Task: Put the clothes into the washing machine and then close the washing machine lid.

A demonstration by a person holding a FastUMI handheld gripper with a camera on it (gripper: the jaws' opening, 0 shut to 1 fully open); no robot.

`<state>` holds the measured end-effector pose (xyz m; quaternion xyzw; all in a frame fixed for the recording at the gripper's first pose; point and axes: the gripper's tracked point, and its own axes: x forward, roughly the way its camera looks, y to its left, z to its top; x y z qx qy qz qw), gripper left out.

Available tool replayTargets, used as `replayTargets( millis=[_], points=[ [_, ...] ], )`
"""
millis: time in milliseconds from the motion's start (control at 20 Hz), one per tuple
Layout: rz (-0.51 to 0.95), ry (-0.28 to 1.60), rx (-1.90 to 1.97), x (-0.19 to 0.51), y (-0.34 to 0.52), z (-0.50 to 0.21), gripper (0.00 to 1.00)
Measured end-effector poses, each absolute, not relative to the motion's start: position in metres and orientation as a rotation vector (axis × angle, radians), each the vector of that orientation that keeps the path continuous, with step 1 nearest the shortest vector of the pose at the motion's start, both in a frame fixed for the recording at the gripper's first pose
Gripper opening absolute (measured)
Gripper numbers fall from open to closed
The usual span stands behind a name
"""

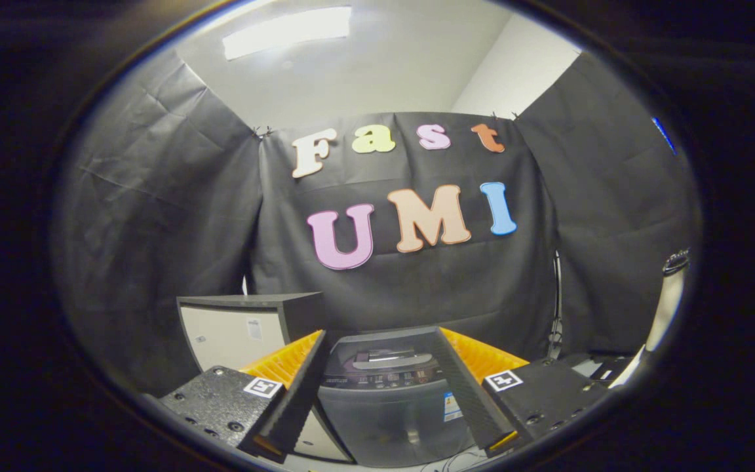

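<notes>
The gripper (384, 400) is spread wide with nothing between its 2 fingers. Framed in the gap, just beyond them, stands the small dark grey top-loading washing machine (387, 406), its lid (387, 359) apparently down, though I cannot tell for sure. A pale grey cabinet (233, 334) sits to its left. No clothes are in sight. The risk: approaching with the lid shut, or snagging cloth on the rim.

no legible text or labels
</notes>
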<state>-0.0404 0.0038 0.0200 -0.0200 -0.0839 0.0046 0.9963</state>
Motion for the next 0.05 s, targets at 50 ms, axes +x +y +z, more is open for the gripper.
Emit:
replayTargets(
  millis=[50],
  points=[
    [0.021,-0.171,-0.028,-0.038,0.0065,0.0188,0.96]
  ],
)
